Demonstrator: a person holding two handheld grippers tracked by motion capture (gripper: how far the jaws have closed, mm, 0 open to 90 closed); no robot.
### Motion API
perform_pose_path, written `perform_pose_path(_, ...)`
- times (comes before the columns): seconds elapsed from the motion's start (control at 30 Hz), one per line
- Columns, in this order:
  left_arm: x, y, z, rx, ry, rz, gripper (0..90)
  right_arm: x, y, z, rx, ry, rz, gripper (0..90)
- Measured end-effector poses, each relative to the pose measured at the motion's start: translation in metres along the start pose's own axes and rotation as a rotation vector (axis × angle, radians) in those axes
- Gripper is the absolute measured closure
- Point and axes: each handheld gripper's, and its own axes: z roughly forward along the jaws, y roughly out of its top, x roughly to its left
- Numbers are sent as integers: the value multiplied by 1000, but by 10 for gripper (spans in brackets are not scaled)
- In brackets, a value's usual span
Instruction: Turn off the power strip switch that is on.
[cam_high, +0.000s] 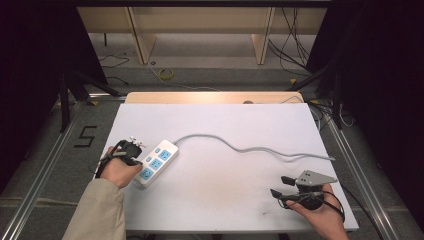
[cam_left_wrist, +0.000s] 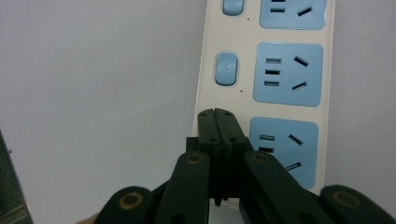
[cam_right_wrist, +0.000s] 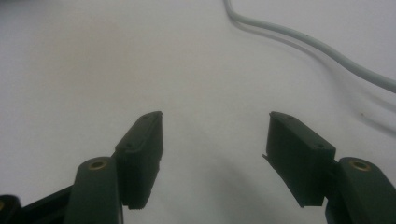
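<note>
Power strip (cam_high: 156, 162) lies flat at the left of the white table (cam_high: 225, 200), angled, long side just beside the left hand (cam_high: 119, 170). Looks like a rigid plastic shell, light, smooth enough to skid under a sideways push; blue sockets (cam_left_wrist: 288, 73) and rocker switches (cam_left_wrist: 226, 68) face up. Its grey cord (cam_high: 250, 148) is floppy, snakes off to the right edge and will drag. Best grip is probably across the narrow width, away from the switches. Left gripper (cam_left_wrist: 217, 114) has jaws pressed together with nothing between, tips over the strip's near end by the last switch. Right gripper (cam_high: 280, 186) sits well apart at the right, jaws spread, empty.
</note>
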Motion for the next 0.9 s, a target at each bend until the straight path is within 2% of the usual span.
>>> perform_pose_path(0.27,-2,-1,1,1,9,10,900,0,0,0,1,1,-3,374)
perform_pose_path(0.6,2,-4,0,-18,-15,-17,900,0,0,0,-1,-1,-1,374)
perform_pose_path(0.9,3,-5,0,-13,-8,-19,900,-1,0,-1,0,0,-1,374)
